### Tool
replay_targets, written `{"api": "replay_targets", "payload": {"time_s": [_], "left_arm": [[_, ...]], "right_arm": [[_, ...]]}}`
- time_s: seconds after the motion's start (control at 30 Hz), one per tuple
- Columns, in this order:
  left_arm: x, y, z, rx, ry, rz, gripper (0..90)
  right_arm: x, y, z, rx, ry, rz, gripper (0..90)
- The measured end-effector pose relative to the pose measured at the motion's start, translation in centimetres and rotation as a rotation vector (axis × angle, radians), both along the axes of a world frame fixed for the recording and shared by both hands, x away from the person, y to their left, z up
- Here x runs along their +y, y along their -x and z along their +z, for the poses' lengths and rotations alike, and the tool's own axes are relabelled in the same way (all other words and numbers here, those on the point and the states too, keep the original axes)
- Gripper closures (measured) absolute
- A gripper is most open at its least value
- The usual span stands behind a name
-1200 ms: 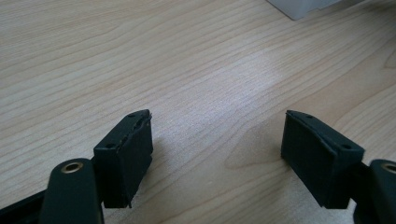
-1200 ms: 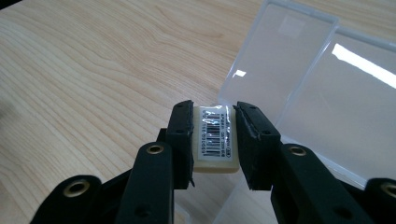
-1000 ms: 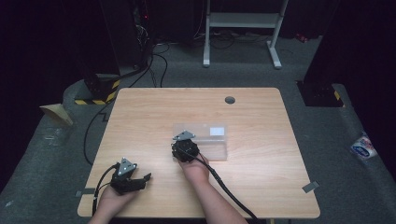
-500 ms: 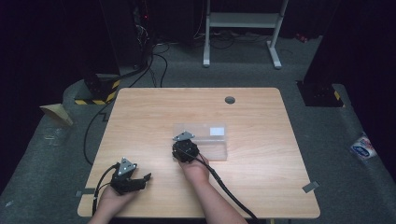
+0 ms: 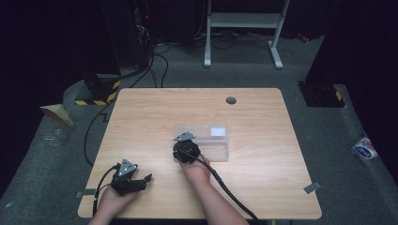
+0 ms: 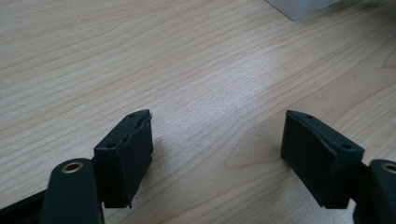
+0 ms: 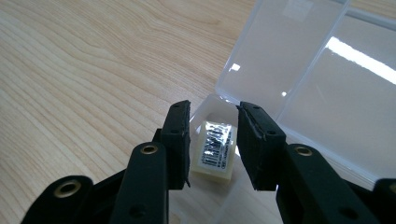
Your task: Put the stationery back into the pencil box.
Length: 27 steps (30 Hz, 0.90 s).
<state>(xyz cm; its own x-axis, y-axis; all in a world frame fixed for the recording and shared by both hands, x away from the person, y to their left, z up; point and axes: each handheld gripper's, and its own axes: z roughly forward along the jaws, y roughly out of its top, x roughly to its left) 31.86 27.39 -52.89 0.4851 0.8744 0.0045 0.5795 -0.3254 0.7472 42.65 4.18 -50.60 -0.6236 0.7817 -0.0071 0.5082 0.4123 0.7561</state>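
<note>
From above, a wooden table (image 5: pixel 263 117) stands on a grey carpeted floor, with a small round dark hole (image 5: pixel 231 100) near its far edge. A clear plastic box (image 5: pixel 209 140) lies flat near the middle of the table, with a white label (image 5: pixel 217 132) on its far part. The right gripper (image 5: pixel 186 151) sits at the box's near left corner, held by the person's right hand (image 5: pixel 197 169), its cable (image 5: pixel 230 192) trailing toward the near edge. The left gripper (image 5: pixel 133 182) rests near the table's near left corner, well apart from the box, in the person's left hand (image 5: pixel 112 201).

In the left gripper view, the two black jaws stand wide apart over bare wood (image 6: pixel 187 70), with nothing between them. A corner of the clear box (image 6: pixel 303 7) shows at the top edge.

In the right gripper view, the jaws are partly closed around a small pale block (image 7: pixel 215 151) with a barcode sticker on its top face. The block lies inside a corner compartment of the clear box (image 7: pixel 299 79). The left jaw looks close to the block's side and the right jaw just beside it; whether they press on it I cannot tell. A divider wall (image 7: pixel 317 60) runs through the box beyond the block
</note>
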Motion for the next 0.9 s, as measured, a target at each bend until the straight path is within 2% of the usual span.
{"api": "replay_targets", "payload": {"time_s": [0.4, 0.67, 0.9], "left_arm": [[0.0, 0.0, 0.0, 0.0, -0.003, -0.001, 25.2], [0.0, 0.0, 0.0, 0.001, -0.003, -0.002, 25.2], [0.0, 0.0, 0.0, 0.0, 0.0, 0.0, 25.2]], "right_arm": [[-0.3, 0.4, 1.0, -0.014, -0.02, 0.011, 63.1], [-0.8, 0.8, 1.8, -0.03, -0.035, 0.032, 58.4], [-1.8, 1.4, 1.9, -0.018, -0.055, 0.024, 57.4]]}}
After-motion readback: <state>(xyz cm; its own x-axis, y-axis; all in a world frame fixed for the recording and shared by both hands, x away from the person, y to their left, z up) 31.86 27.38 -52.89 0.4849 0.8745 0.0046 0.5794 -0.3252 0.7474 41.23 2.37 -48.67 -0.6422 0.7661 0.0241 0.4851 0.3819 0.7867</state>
